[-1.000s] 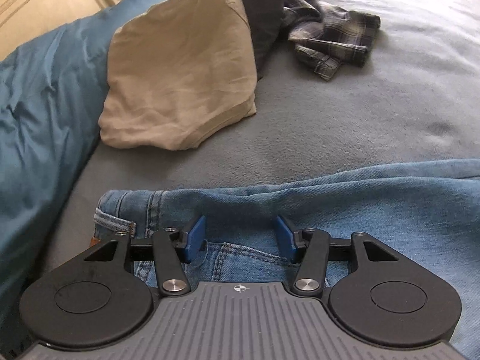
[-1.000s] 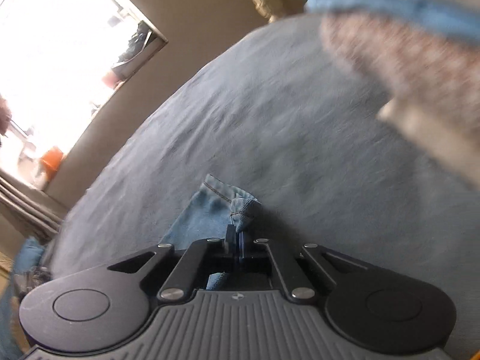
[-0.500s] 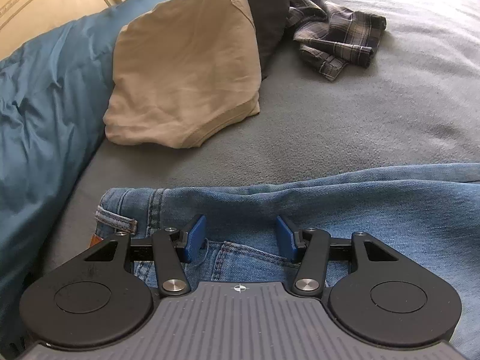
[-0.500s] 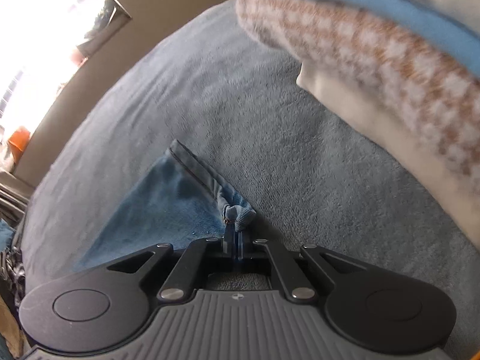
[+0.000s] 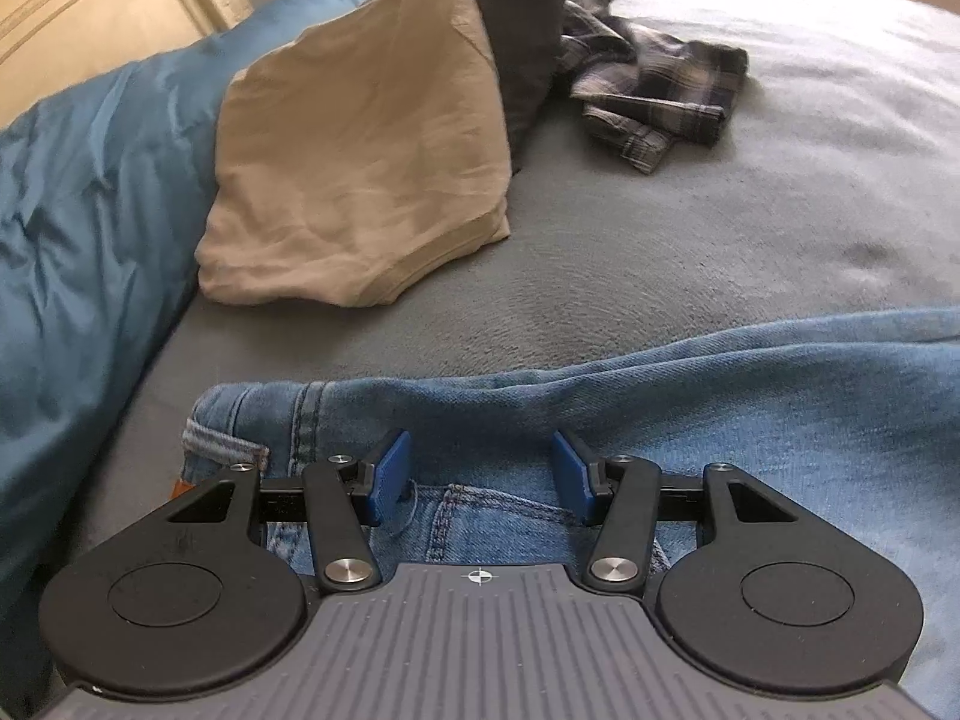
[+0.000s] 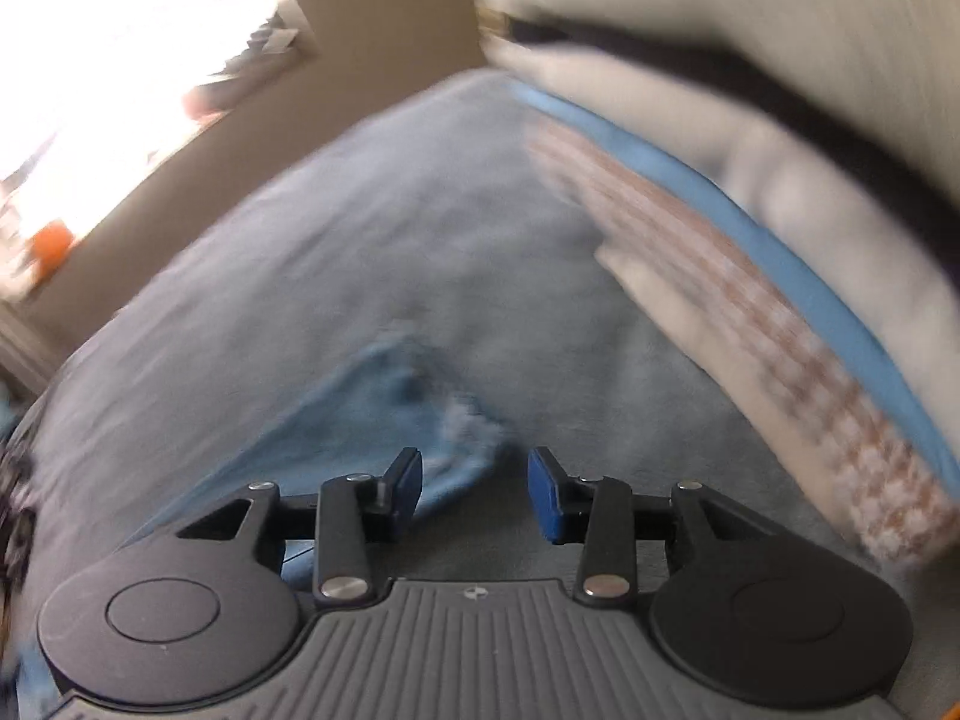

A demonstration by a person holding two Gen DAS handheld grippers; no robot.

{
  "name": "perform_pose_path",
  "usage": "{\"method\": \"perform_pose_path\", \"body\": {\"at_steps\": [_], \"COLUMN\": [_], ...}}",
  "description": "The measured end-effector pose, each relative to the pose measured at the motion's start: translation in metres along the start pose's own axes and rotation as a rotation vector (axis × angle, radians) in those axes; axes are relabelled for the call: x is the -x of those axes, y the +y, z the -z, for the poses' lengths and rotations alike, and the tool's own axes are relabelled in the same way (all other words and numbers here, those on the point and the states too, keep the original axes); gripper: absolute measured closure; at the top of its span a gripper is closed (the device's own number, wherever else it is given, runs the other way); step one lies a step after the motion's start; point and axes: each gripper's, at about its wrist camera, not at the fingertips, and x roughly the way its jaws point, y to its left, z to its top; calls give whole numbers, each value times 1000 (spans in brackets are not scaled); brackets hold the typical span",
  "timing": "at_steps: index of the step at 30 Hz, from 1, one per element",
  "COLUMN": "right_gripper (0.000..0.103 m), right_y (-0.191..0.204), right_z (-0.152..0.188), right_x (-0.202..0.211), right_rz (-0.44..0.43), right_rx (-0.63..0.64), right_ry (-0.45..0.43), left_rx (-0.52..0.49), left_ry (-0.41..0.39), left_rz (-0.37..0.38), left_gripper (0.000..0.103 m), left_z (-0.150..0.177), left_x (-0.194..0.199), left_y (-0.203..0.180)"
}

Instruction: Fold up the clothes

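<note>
**Jeans laid out flat on bed, both grippers spread wide**

Jeans (image 5: 750,420) lie lengthwise on the grey blanket (image 5: 690,240), waistband end under the left gripper (image 5: 482,468), hem end (image 6: 456,438) just ahead of the right gripper (image 6: 474,486). Both tools have their blue pads parted w/ nothing between them; left hovers over the pocket area near a belt loop, right sits just short of the hem corner. Right view is blurred, so whether the hem lies flat or bunched is hard to say.

Risks: a pinch at the hem could catch blanket pile along w/ denim, since the cloth edge rests right on the fleece. At the waist, closing on one layer only would leave the under-layer behind and skew any fold. Denim looks heavy; a shallow bite may slip.

Room: open blanket beyond the jeans in the left view, approx. clear up to a folded tan garment (image 5: 360,150), a dark one (image 5: 522,48) behind it and a crumpled plaid shirt (image 5: 654,96). Teal duvet (image 5: 90,210) rises at the left edge. On the right side a stack of folded linens (image 6: 750,276) stands near the hem, tightening swing space there.
</note>
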Motion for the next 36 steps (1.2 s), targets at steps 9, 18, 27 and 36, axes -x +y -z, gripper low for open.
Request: {"method": "perform_pose_path", "body": {"at_steps": [9, 18, 27, 36], "right_gripper": [58, 55, 55, 66], "right_y": [159, 335, 427, 440], "right_z": [19, 59, 151, 166], "right_x": [0, -47, -91, -112], "right_rz": [-329, -525, -735, -770], "right_rx": [557, 1085, 1416, 1326], "right_ry": [160, 305, 422, 477], "left_rx": [-22, 96, 125, 143], "left_ry": [-27, -169, -212, -253], "left_rz": [31, 90, 99, 103], "left_gripper": [51, 51, 50, 50], "left_z": [4, 32, 37, 44], "left_x": [-1, -2, -3, -4], "left_y": [4, 19, 21, 21]}}
